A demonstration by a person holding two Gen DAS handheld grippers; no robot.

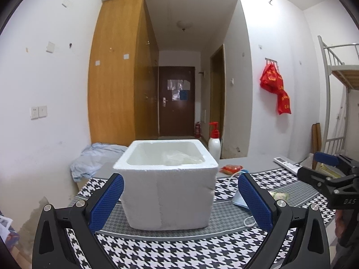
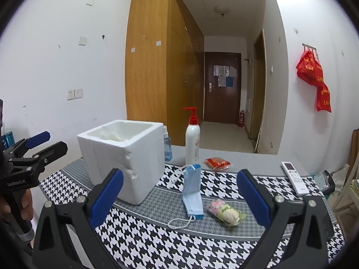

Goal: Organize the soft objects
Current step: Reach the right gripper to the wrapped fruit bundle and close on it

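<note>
Both the left gripper [image 1: 180, 192] and right gripper [image 2: 179, 189] gape empty — the face mask [image 2: 192, 192] mid-desk is thin, so a shallow pinch may slip off.

Foam box [image 2: 125, 159] at centre left of the right wrist view, on the mat [image 2: 143, 237]. Face mask [image 2: 192, 192] just right of it; wrapped soft item [image 2: 226, 213] beside the mask, lower right. Pump bottle [image 2: 192, 141], spray bottle [image 2: 167, 144] and packet [image 2: 217, 163] behind. Remote [image 2: 294, 178] far right.

Left wrist view low, close behind foam box [image 1: 166, 183], right wrist view offset rightward, both facing hallway door [image 2: 222, 87]
</note>
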